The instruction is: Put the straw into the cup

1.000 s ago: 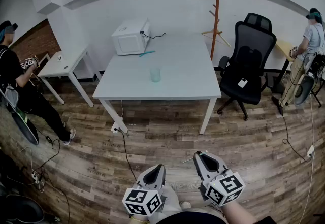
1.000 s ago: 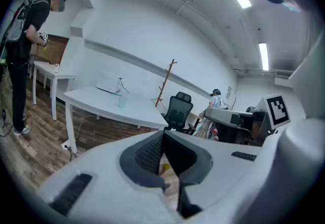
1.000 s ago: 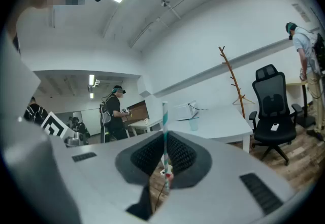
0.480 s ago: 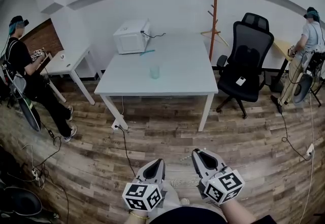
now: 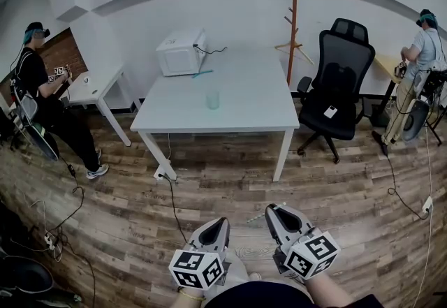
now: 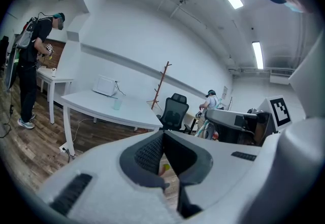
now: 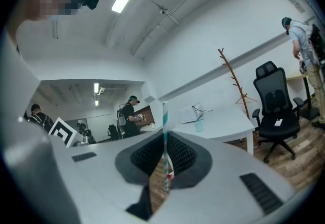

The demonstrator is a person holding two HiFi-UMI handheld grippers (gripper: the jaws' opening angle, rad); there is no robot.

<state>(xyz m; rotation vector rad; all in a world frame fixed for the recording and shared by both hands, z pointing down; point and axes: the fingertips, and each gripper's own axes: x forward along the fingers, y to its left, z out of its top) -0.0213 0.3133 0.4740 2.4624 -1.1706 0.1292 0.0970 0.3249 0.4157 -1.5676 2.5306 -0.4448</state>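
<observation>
From the head view, the cup (image 5: 212,99) stands upright on the white desk (image 5: 244,114), in front of the microwave (image 5: 180,52) and well apart from both claws, which are low over the wooden floor (image 5: 209,188). The cup is too small to tell its contents.

In the left gripper view, the left claw (image 6: 162,135) is closed with nothing between its jaws.

In the right gripper view, the right claw (image 7: 165,139) is clamped on the striped straw (image 7: 164,116), which stands upright between its jaws, far from the cup.
</observation>
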